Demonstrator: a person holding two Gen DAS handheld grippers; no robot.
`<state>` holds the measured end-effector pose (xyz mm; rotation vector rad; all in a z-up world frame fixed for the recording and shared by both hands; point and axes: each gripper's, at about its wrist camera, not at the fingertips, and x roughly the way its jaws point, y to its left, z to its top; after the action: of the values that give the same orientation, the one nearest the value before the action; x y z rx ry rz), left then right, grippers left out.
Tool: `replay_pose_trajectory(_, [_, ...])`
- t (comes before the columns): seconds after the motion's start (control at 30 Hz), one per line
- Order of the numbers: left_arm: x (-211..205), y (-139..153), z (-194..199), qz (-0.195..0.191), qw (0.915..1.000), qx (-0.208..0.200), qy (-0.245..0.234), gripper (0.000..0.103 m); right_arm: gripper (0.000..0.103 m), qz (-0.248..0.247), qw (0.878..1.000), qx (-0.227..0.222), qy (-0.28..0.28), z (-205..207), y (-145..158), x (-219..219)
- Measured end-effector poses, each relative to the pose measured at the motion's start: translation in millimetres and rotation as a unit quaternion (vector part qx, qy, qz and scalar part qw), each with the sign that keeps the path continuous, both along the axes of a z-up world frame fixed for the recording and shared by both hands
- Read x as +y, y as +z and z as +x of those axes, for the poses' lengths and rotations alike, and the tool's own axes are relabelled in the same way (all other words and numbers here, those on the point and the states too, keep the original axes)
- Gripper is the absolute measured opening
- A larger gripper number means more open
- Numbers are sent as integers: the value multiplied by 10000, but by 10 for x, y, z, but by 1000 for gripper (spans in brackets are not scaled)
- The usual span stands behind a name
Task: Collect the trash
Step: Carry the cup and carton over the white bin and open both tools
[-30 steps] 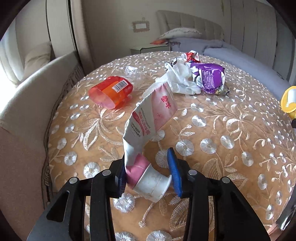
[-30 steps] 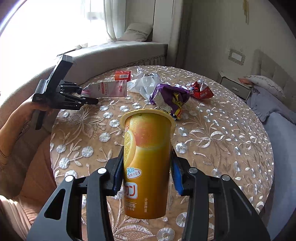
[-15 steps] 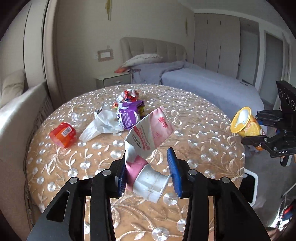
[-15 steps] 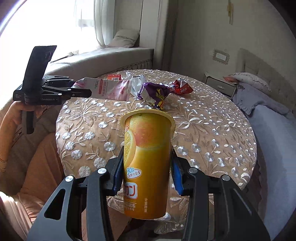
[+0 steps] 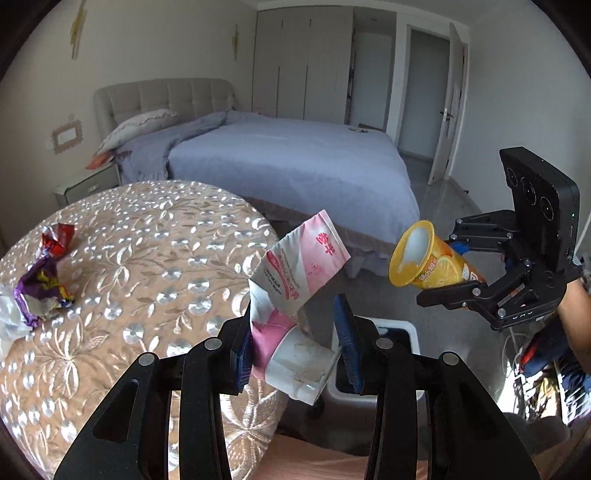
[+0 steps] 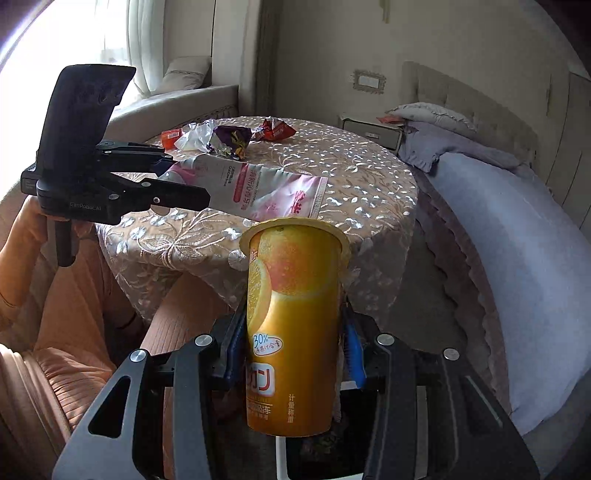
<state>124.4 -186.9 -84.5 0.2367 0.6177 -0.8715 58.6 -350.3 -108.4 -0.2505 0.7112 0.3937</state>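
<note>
Left wrist: both claws tilted downward, apparently.

Squeezed pink tube (image 5: 295, 273) and orange cup (image 6: 293, 332) aloft; wrappers (image 5: 40, 291) on table

Lavender bed (image 5: 288, 162), tufted headboard (image 5: 162, 96), bright window (image 6: 74, 33), wardrobe (image 5: 303, 62)

Home bedroom, made bed (image 5: 295, 162) w/ tufted headboard (image 5: 162, 96), nightstand (image 6: 369, 129), wardrobe doors (image 5: 303, 59), curtained window seat (image 6: 177, 92)
</note>
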Motion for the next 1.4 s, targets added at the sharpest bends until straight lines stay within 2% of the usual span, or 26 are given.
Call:
replay_pose_trajectory(0.27, [-876,-422,-156,444,9935,390,-975,39,45,208,9960,567,-652,-390,-508,-590])
replay_pose_trajectory(0.5, [-1426,-981,-88,1028,9780,938,-1553,39,45,359,9898,1048,-893,-428,-936,-927])
replay_pose_trajectory(0.83, [-1921,-1666,135,1835,9561,1440,-1775,39,45,637,9833,1516,-784,-181,-1471,-1178])
replay_pose_trajectory(1.03, [-2047,-1961,262,2088,9450,1695,-1863,40,45,665,9819,1607,-744,-27,-1654,-1294])
replay_pose_trajectory(1.07, [-2054,-2002,260,2140,9418,1729,-1930,41,59,701,9814,1608,-777,9,-1682,-1334])
replay_pose_trajectory(1.1, [-2048,-2032,257,2183,9395,1734,-1991,65,99,753,9805,1622,-814,35,-1704,-1376])
replay_pose_trajectory(1.13, [-2039,-2052,242,2232,9380,1727,-2012,90,96,807,9808,1564,-843,43,-1712,-1417])
replay_pose_trajectory(1.17, [-2039,-2071,232,2228,9378,1702,-2048,99,99,849,9800,1582,-856,64,-1724,-1455])
replay_pose_trajectory(1.4, [-2054,-2112,175,2236,9323,1619,-2334,99,99,740,9789,1715,-825,93,-1759,-1511])
